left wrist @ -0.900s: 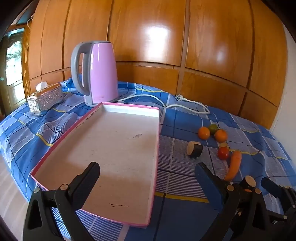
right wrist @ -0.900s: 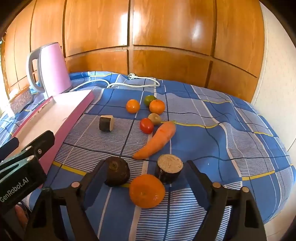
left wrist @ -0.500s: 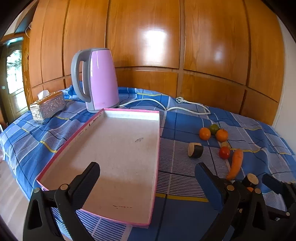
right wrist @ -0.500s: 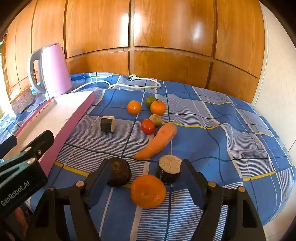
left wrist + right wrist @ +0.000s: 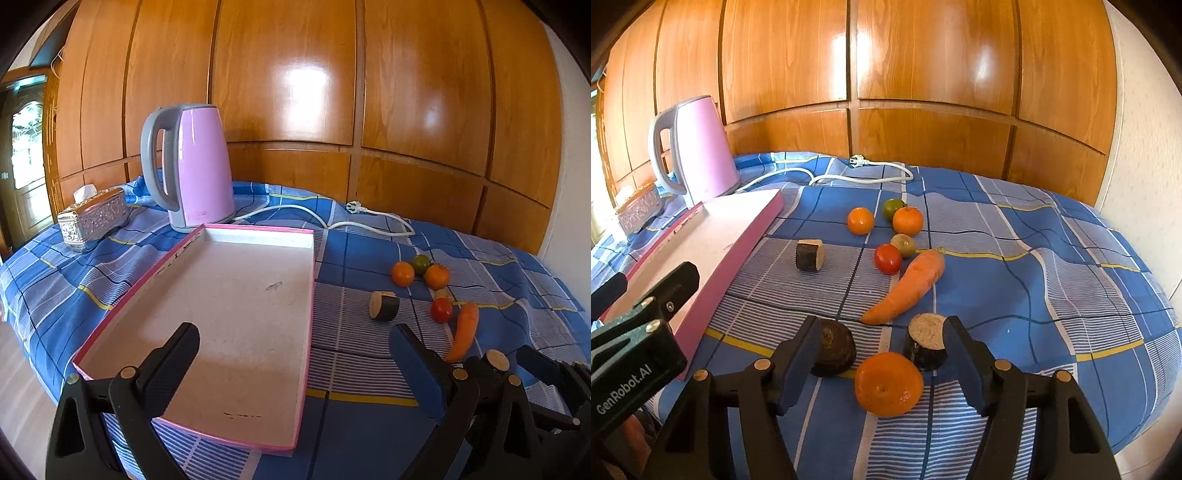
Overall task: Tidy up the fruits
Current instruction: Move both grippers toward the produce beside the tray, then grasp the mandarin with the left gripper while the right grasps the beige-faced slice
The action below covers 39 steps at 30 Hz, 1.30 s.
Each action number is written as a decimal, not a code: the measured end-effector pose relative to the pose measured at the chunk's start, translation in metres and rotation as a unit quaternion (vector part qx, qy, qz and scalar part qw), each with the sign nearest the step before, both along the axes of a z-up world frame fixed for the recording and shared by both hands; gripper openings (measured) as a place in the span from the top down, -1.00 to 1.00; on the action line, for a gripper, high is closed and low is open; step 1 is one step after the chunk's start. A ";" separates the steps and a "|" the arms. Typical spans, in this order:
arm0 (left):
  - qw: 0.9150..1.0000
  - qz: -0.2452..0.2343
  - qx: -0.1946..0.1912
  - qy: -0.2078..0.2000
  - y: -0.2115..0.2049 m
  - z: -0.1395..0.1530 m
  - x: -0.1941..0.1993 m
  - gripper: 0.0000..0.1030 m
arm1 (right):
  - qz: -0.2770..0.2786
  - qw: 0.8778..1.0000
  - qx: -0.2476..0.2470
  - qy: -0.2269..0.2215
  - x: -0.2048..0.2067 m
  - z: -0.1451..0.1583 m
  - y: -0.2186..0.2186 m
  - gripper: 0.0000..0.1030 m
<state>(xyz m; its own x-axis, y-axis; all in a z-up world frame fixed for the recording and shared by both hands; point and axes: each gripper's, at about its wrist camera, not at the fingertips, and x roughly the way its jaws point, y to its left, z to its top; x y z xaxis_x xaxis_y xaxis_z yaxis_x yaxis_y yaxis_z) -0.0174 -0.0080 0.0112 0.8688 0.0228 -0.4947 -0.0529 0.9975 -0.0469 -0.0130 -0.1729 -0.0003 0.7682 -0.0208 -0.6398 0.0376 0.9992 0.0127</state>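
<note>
My right gripper point(image 5: 882, 354) is open, its fingers on either side of a large orange point(image 5: 888, 384) on the blue checked cloth, apart from it. Two dark cut pieces point(image 5: 833, 347) point(image 5: 926, 341) lie just behind the orange. Further back lie a carrot point(image 5: 908, 286), a tomato point(image 5: 887, 259), a kiwi point(image 5: 903, 244), two small oranges point(image 5: 860, 220) point(image 5: 907, 220), a green fruit point(image 5: 892, 208) and another cut piece point(image 5: 810, 254). My left gripper point(image 5: 295, 358) is open and empty over the near end of the pink-rimmed white tray point(image 5: 236, 295).
A pink kettle point(image 5: 192, 166) stands behind the tray, its white cord and plug point(image 5: 354, 208) trailing right. A silver tissue box point(image 5: 92, 218) sits at the far left. Wooden panels back the table. The table edge drops off at the right point(image 5: 1152, 406).
My right gripper has narrowed and moved forward around the large orange. The left wrist view has tilted up a little, with the tray still in front.
</note>
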 end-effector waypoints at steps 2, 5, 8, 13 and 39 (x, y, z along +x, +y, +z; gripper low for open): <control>1.000 -0.003 0.001 0.000 -0.002 0.000 0.000 -0.99 | -0.001 1.000 -0.003 0.001 -0.001 0.001 0.000 -0.34; 1.000 -0.011 -0.002 -0.002 -0.003 0.001 -0.001 -0.99 | -0.003 1.000 -0.001 0.001 -0.002 0.004 -0.003 -0.34; 1.000 -0.015 -0.009 -0.003 -0.002 0.001 -0.002 -0.99 | -0.006 1.000 -0.002 0.003 -0.003 0.006 -0.006 -0.33; 0.999 -0.032 -0.007 0.003 -0.007 0.001 -0.001 -0.99 | -0.034 0.999 0.004 0.006 -0.002 0.011 -0.021 -0.28; 0.934 -0.340 0.010 0.111 -0.109 -0.027 -0.011 0.00 | -0.070 0.967 0.238 0.053 0.011 -0.006 -0.106 0.24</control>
